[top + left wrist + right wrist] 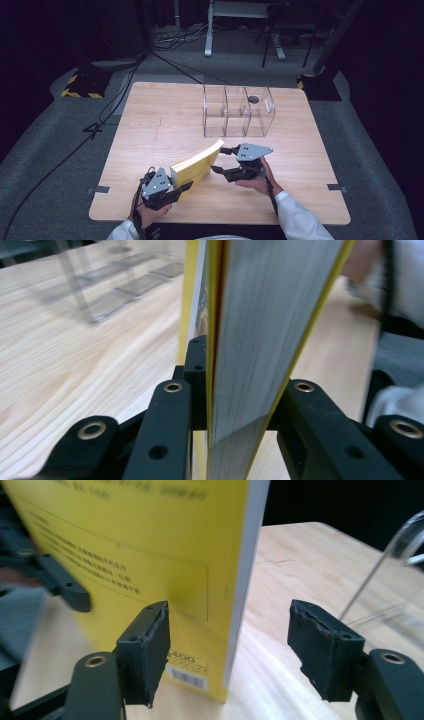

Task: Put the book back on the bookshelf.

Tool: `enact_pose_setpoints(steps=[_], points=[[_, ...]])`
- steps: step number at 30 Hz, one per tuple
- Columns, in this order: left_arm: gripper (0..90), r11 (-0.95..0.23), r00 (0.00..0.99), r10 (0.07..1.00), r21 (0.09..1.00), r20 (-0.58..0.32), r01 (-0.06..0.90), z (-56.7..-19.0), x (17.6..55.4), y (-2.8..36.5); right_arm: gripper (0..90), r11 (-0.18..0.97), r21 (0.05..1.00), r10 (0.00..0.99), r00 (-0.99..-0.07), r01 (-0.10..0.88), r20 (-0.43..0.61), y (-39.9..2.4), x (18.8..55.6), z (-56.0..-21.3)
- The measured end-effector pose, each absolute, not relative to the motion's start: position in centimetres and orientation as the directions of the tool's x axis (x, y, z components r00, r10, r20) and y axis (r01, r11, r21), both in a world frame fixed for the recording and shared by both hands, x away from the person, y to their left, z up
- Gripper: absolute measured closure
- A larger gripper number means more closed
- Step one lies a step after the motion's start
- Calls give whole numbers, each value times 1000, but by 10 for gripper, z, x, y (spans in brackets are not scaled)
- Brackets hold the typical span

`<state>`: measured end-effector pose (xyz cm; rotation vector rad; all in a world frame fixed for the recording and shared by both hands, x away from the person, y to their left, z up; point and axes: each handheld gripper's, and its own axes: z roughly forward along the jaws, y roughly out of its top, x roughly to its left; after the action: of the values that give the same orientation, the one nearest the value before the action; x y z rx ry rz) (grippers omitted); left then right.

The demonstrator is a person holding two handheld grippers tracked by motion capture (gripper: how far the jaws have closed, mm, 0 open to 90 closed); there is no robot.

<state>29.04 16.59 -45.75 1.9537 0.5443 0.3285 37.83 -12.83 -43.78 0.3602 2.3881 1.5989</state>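
The left gripper (186,186) is clenched on the book's (197,164) lower corner, low centre of the high view, tilted above the worktop (150,125). The right gripper (220,159), fingers (147,652) released, straddles the far edge. With only a corner pinched, the book may sag or twist free before the right fingers clamp.

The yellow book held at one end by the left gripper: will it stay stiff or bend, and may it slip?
The yellow book looks like a thick paperback, so it probably sags only slightly. The left gripper clamps one edge alone, so the raised far end may lever it loose. The cover looks smooth, so some slipping seems possible. The right gripper stands open by the far end.
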Motion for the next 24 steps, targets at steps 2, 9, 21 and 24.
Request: enact_pose_setpoints(steps=[2,9,21,24], points=[[729,-369,884,467,904,-20,215,-458,294,161,335,382,923,283,-957,56,-59,-135,379,-438],[749,-363,926,375,910,-52,199,-457,309,140,369,377,924,138,-990,60,8,-156,388,-445],[635,-389,925,379,904,-16,175,-456,340,138,713,356,934,101,-995,12,-26,-182,379,-447],[621,-388,927,373,903,-27,183,-455,343,138,726,365,931,116,-993,11,-34,-182,378,-445]])
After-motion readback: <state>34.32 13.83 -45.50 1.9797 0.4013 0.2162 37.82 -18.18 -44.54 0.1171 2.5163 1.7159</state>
